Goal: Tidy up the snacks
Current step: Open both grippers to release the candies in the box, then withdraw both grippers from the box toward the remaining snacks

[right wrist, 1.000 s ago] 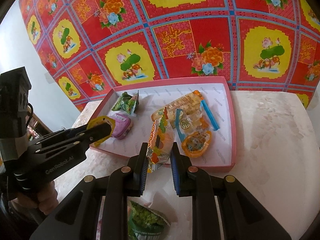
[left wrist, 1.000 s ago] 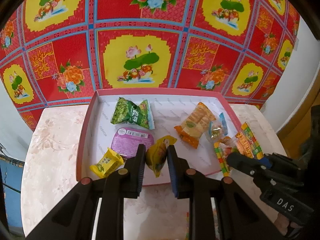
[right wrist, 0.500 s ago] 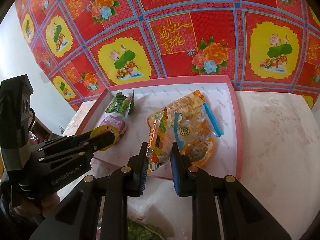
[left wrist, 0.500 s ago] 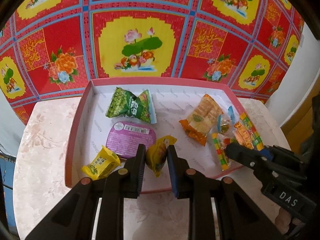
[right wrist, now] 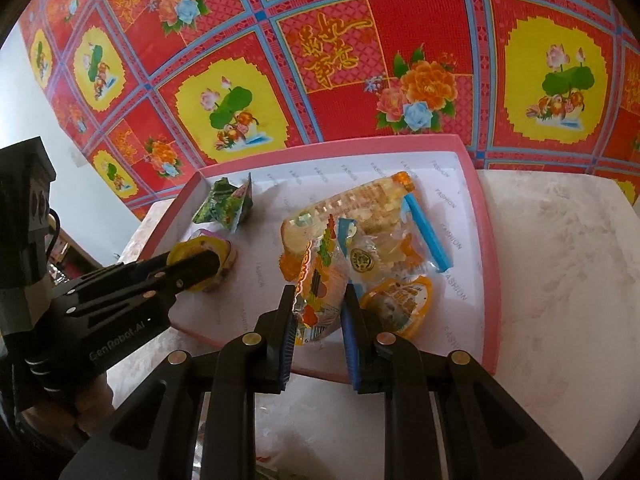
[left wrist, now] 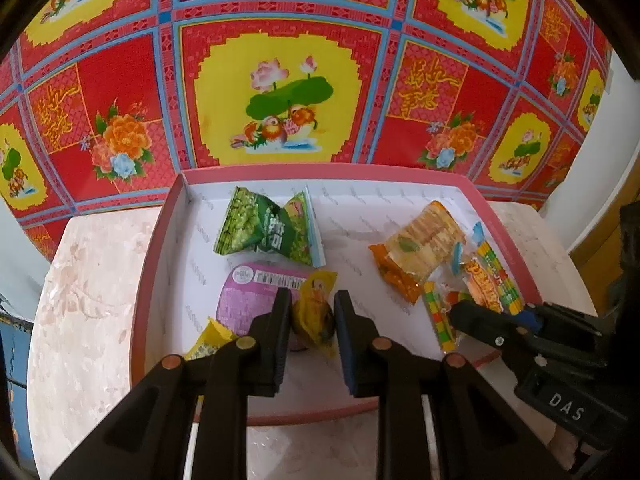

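A pink-rimmed white tray (left wrist: 160,240) (right wrist: 490,264) lies on the pale table. My left gripper (left wrist: 308,304) is shut on a yellow snack packet (left wrist: 314,312) over the tray's front, above a purple cup (left wrist: 248,292). My right gripper (right wrist: 318,304) is shut on a colourful candy packet (right wrist: 316,280) (left wrist: 490,284) over the tray's right part. In the tray lie a green pea packet (left wrist: 268,232) (right wrist: 226,204), an orange cracker packet (left wrist: 420,248) (right wrist: 360,208), a small yellow packet (left wrist: 208,344) and an orange jelly cup (right wrist: 400,304).
The table (left wrist: 88,300) (right wrist: 568,280) stands against a red and yellow flowered cloth wall (left wrist: 280,80). A blue-edged clear packet (right wrist: 424,224) lies in the tray's right part. White walls show at both sides.
Both grippers have moved forward over the tray with their packets still held. The tray and its snacks look larger and nearer in both views.
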Demonstrator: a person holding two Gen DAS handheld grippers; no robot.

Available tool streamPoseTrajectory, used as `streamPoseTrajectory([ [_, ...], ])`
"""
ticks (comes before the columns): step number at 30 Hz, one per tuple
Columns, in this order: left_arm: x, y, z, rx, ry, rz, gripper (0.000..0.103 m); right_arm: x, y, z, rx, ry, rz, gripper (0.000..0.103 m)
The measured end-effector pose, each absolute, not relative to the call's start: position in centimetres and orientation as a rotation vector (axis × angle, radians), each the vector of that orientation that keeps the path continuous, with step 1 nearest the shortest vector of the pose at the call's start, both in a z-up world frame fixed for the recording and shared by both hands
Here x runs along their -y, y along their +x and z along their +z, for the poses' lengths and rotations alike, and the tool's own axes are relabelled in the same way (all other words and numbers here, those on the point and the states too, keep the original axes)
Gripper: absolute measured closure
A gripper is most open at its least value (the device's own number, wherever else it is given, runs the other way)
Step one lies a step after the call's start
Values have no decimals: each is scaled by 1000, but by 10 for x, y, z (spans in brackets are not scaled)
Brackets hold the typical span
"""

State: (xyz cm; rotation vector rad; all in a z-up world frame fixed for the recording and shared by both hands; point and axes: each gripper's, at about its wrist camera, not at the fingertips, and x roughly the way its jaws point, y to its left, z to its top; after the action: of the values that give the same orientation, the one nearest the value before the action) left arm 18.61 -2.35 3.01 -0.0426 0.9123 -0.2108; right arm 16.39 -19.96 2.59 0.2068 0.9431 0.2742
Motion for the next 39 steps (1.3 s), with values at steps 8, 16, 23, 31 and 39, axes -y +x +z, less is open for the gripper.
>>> streamPoseTrajectory([
  [8, 23, 186, 31, -907, -42, -212, 80, 201, 164, 26, -935, 207, 271, 81],
  [16, 24, 186, 33, -929, -51, -207, 71, 207, 160, 32, -911, 222, 265, 71],
  [23, 29, 179, 38, -946, -26, -209, 58, 209, 157, 37, -898, 225, 255, 61],
  [31, 29, 166, 46, -947, -34, -221, 47, 213, 147, 46, -878, 225, 239, 55],
  [39, 24, 151, 52, -951, -54, -212, 47, 210, 133, 49, -878, 199, 240, 50],
])
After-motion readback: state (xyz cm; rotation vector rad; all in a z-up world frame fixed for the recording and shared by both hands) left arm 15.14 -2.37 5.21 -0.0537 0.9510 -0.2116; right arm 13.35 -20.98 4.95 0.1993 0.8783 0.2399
